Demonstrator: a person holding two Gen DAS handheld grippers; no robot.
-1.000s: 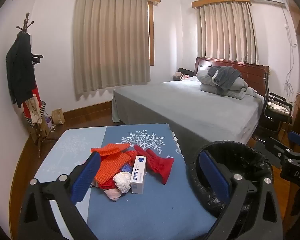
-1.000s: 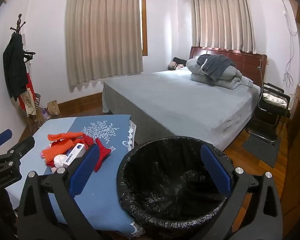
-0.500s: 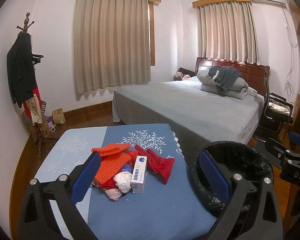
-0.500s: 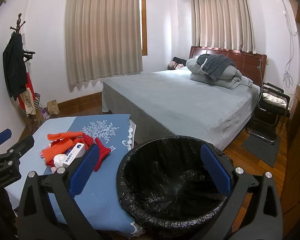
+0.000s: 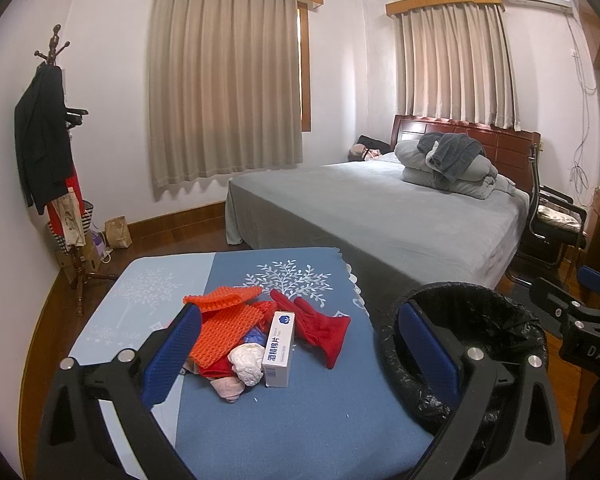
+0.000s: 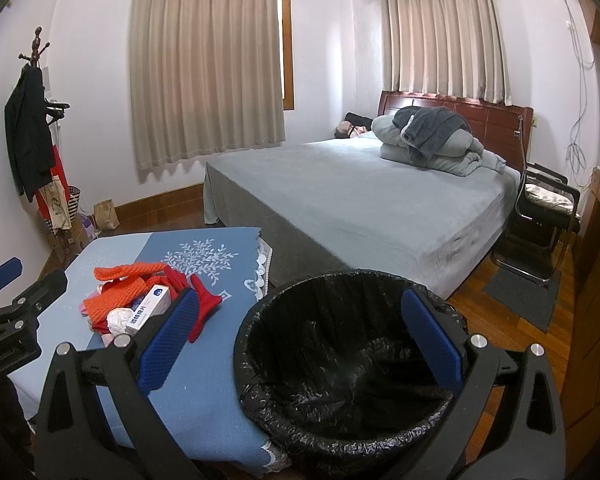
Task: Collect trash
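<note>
On the blue tree-print tablecloth a heap of orange mesh, red gloves and a white carton lies untouched. The left gripper hangs over it, spread wide and empty. Further right, the right gripper, equally agape, faces the black-lined round bin. Nothing collected yet; next comes lowering onto one piece.

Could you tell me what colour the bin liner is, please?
Black: the bin liner shows best in the right wrist view.

Left gripper and right gripper are both hovering level, side by side, fingers spread wide apart and gripping nothing.
</note>
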